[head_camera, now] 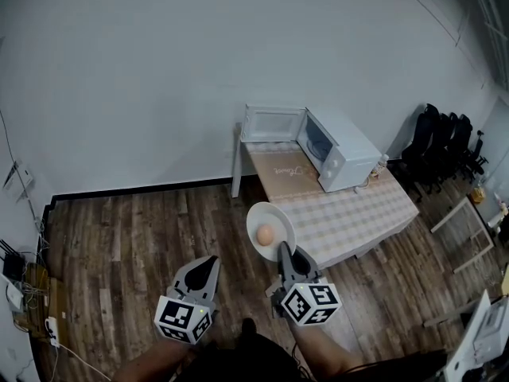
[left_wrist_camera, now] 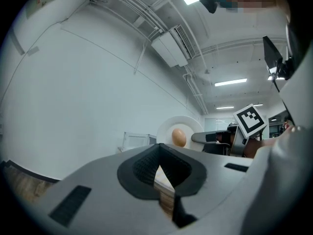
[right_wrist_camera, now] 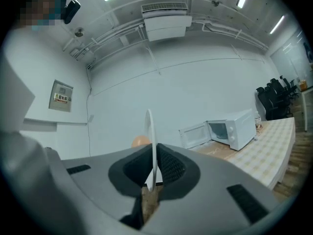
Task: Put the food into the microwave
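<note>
Egg (head_camera: 266,235): brown, oval, sits about mid-plate (head_camera: 272,213), up in the air and well apart from the microwave (head_camera: 343,156). Plate white and round, carried over the wooden floor (head_camera: 119,237) just by the near corner of the tabletop (head_camera: 374,213). Right hand-held gripper (head_camera: 287,259): pinches the plate's near rim between its pads, marker cube toward the person. Seen from the right gripper view, plate (right_wrist_camera: 149,131) edge-on as a thin white line clamped between the dark pads of the right hand-held gripper (right_wrist_camera: 153,155), egg (right_wrist_camera: 140,141) peeking out at its left side, microwave (right_wrist_camera: 240,128) far off to the right with its door (right_wrist_camera: 193,135) swung wide. Left hand-held gripper (head_camera: 209,269): beside the right one, apart from the plate, jaw tips pressed together with nothing between them. Seen from the left gripper view, tips of the left hand-held gripper (left_wrist_camera: 157,147) meeting at a point, and beyond them the plate (left_wrist_camera: 190,123) as a full round face with the egg (left_wrist_camera: 179,136) at its middle. Microwave white, on the far end of the tabletop close to the wall (head_camera: 159,78), door (head_camera: 273,123) open to the left. Tabletop covered in pale checked cloth. Black chairs (head_camera: 445,138) clustered at the right, past the tabletop.
</note>
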`<action>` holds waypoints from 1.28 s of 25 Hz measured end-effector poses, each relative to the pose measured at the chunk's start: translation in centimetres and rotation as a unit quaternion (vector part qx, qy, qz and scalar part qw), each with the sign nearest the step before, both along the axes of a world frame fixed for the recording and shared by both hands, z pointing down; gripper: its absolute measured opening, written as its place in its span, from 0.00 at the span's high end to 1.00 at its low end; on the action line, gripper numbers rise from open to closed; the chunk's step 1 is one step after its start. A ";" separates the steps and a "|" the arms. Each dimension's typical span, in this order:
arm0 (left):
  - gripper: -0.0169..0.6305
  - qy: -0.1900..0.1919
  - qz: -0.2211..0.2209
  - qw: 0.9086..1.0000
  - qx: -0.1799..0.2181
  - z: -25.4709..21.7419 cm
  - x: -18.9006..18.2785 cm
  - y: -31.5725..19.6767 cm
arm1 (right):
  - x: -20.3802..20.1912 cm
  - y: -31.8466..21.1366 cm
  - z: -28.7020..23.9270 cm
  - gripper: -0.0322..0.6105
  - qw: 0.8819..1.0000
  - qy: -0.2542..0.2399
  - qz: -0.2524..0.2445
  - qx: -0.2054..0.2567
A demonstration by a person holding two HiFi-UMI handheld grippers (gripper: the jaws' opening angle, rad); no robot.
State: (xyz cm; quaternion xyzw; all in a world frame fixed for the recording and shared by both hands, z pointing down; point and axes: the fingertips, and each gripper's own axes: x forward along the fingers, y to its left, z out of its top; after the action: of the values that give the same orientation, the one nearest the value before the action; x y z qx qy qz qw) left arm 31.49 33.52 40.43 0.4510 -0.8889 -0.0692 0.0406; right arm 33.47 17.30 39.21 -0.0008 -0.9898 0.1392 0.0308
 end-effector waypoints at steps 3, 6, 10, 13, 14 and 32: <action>0.96 0.002 0.006 1.000 -0.003 0.5 -1.0 -0.5 | -1.4 -0.4 0.6 0.91 1.000 0.001 0.000 -0.019; 0.96 0.005 0.009 1.000 -0.007 1.0 -2.3 -1.4 | -3.2 -1.3 1.3 0.91 1.000 -0.004 0.003 -0.026; 0.96 0.015 0.015 1.000 -0.011 1.3 -5.2 -3.6 | -6.5 -3.8 2.0 0.91 0.998 -0.006 0.006 -0.070; 0.96 0.012 0.019 1.000 -0.017 1.1 -8.2 -5.6 | -9.6 -5.9 2.0 0.91 0.996 -0.011 0.004 -0.088; 0.96 0.013 0.019 1.000 -0.018 1.1 -9.3 -6.3 | -10.8 -6.5 2.0 0.91 0.995 -0.012 0.003 -0.098; 0.96 0.034 0.036 0.998 -0.042 1.8 -25.6 -19.7 | -25.7 -19.8 5.2 0.91 0.984 0.001 0.009 -0.175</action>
State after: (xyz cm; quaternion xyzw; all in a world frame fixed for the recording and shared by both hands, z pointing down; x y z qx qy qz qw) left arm 5.85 13.83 42.19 0.4778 -0.8724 -0.0458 0.0924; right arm 7.78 -2.48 44.40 0.0027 -0.9500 0.3107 0.0296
